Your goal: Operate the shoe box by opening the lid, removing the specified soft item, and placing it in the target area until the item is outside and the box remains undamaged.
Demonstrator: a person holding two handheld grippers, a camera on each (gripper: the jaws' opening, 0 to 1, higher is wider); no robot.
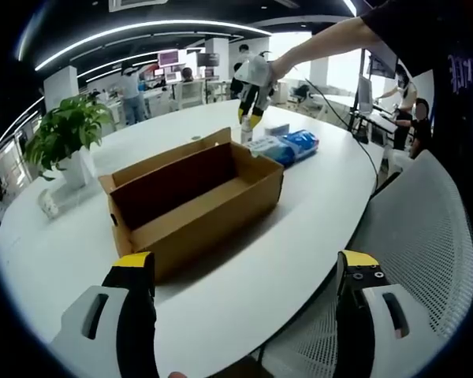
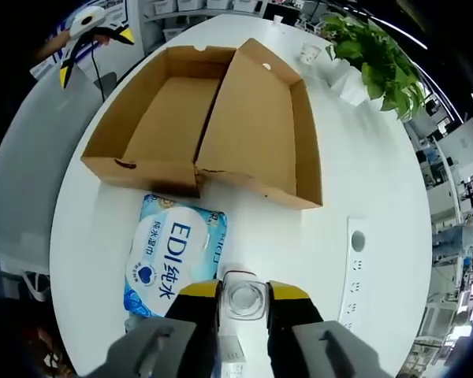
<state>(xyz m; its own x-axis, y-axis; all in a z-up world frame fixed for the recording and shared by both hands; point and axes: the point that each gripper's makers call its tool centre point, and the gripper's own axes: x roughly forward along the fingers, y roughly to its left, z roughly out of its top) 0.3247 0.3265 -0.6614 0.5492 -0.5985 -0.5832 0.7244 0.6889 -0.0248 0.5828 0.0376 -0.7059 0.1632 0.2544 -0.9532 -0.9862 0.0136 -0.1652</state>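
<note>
A: left gripper (image 1: 247, 272) status?
B: jaws wide apart, nothing between them, yellow tips low over the near table edge. Shoe box (image 1: 193, 197) just ahead, slightly left of centre, lid swung back, inside bare cardboard

A: right gripper (image 2: 244, 293)?
B: jaws close together on a small clear container (image 2: 244, 299) with a round top, pinched between the yellow tips. Also seen from the left gripper view, far side of the box, hanging from an outstretched arm (image 1: 323, 39) above the blue pack

A: soft item?
B: blue-and-white tissue pack (image 2: 171, 260), printed EDI, flat on the white table (image 2: 363, 181), outside the box. Just left of and ahead of the right jaws, touching or nearly touching the box's near wall; cannot tell which

A: box condition?
B: lid open flat beside the tray in the right gripper view, joined along the middle fold. Small dark mark on the near left corner, otherwise walls upright

A: anything else on the table?
B: potted plant (image 1: 67, 138) beyond the box to the left of the left jaws. Mesh chair (image 1: 414, 260) right of the left jaws, at the table edge
</note>
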